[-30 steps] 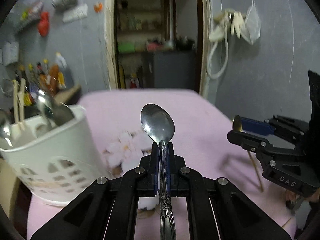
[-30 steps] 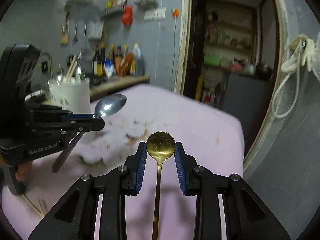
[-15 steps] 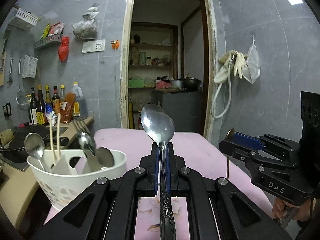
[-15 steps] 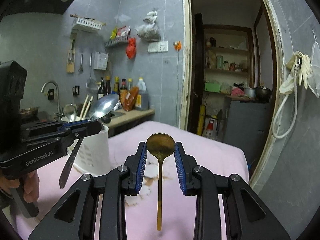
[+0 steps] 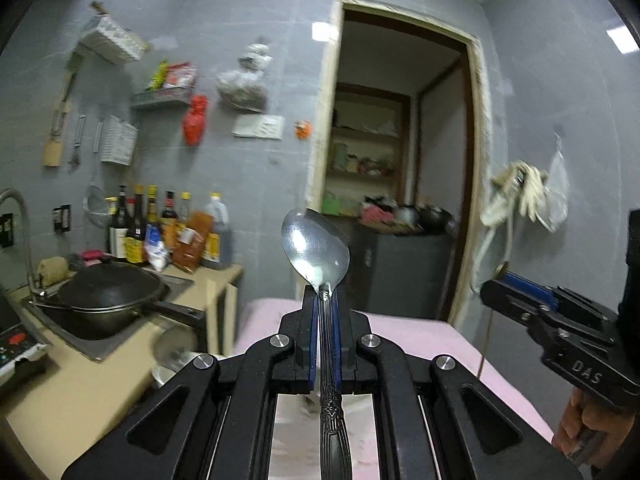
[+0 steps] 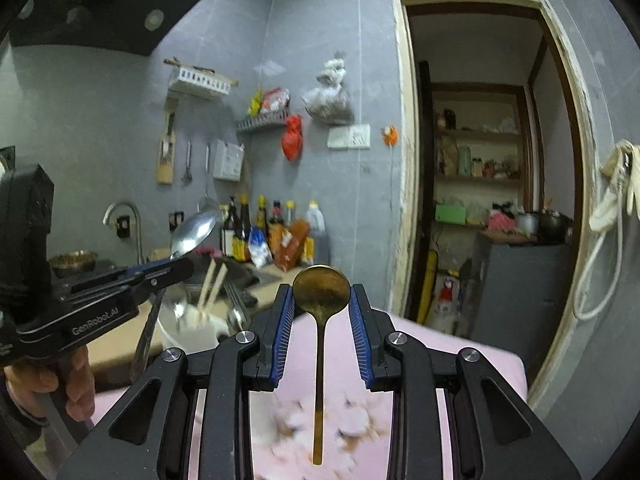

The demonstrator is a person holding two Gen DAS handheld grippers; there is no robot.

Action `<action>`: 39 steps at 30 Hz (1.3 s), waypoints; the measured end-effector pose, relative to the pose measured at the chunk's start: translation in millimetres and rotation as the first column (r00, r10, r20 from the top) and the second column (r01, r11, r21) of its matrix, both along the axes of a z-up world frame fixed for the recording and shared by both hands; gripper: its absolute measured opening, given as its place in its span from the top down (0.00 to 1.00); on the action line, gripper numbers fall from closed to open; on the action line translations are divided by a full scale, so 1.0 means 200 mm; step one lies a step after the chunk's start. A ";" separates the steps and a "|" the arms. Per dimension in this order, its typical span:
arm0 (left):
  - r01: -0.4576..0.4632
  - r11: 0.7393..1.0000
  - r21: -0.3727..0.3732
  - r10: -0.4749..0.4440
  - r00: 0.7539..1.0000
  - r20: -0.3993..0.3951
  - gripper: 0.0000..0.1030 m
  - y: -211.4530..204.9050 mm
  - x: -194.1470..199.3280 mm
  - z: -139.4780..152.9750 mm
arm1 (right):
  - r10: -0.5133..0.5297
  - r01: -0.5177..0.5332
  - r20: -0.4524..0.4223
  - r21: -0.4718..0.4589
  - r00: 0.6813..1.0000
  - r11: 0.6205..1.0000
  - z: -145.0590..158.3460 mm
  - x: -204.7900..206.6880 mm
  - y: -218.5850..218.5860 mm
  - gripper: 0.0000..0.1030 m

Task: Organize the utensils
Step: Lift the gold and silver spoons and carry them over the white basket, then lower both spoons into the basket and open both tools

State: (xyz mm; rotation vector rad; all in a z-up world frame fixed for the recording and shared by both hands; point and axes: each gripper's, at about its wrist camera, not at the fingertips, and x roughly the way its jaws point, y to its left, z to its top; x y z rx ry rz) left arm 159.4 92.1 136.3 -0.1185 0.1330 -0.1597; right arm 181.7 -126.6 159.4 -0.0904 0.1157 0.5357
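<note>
— What's sitting by the sink?
— A black wok (image 5: 106, 294), with sauce bottles (image 5: 168, 232) standing behind it against the grey wall.
— And hanging up there?
— A red bag (image 6: 292, 138) is dangling beside the open doorway (image 6: 480, 160).

Both wrist views doorward, sharing pink table (image 5: 460, 344).

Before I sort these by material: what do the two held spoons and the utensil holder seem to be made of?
Silver spoon in the left gripper: likely polished stainless steel, with a mirror-like bowl and embossed handle. Gold spoon in the right gripper: probably brass or gold-coated metal, with a duller yellow sheen. Utensil holder: white, probably plastic, but blurred.
</note>
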 end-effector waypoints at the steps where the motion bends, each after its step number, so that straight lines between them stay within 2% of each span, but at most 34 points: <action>1: -0.012 1.000 -0.019 0.012 1.000 0.009 0.96 0.04 0.00 0.01 | 0.006 -0.006 0.010 0.009 1.000 1.000 0.02 0.00 0.02 0.75; 5: -0.078 0.992 -0.099 0.085 0.994 0.073 0.96 0.23 0.02 0.07 | 0.034 -0.036 0.042 0.067 0.999 0.997 0.06 0.05 0.11 0.75; 10: -0.131 0.970 -0.203 0.152 0.984 0.092 0.96 0.41 0.10 0.07 | 0.092 -0.096 0.029 0.181 0.995 0.979 0.07 0.15 0.21 0.75; 12: -0.147 0.965 -0.217 0.171 0.981 0.093 0.96 0.45 0.13 0.06 | 0.099 -0.101 0.020 0.203 0.995 0.974 0.06 0.20 0.25 0.75; 16: -0.167 0.960 -0.224 0.190 0.978 0.087 0.96 0.48 0.18 0.01 | 0.088 -0.089 0.015 0.185 0.996 0.979 0.01 0.25 0.32 0.75; 21: -0.186 0.962 -0.202 0.208 0.974 0.094 0.96 0.45 0.23 -0.09 | 0.075 -0.072 -0.019 0.138 0.997 0.988 -0.07 0.30 0.37 0.75; 28: -0.200 0.973 -0.112 0.212 0.972 0.106 0.96 0.37 0.24 -0.20 | 0.066 -0.060 -0.096 0.072 0.993 0.996 -0.19 0.34 0.37 0.75; 36: -0.143 0.990 0.005 0.142 0.989 0.043 0.96 0.29 0.22 -0.28 | 0.095 -0.076 -0.221 0.093 0.971 0.993 -0.28 0.37 0.32 0.74; 39: -0.107 0.994 0.034 0.107 0.994 -0.018 0.93 0.28 0.23 -0.29 | 0.106 -0.085 -0.252 0.093 0.962 0.992 -0.29 0.37 0.31 0.68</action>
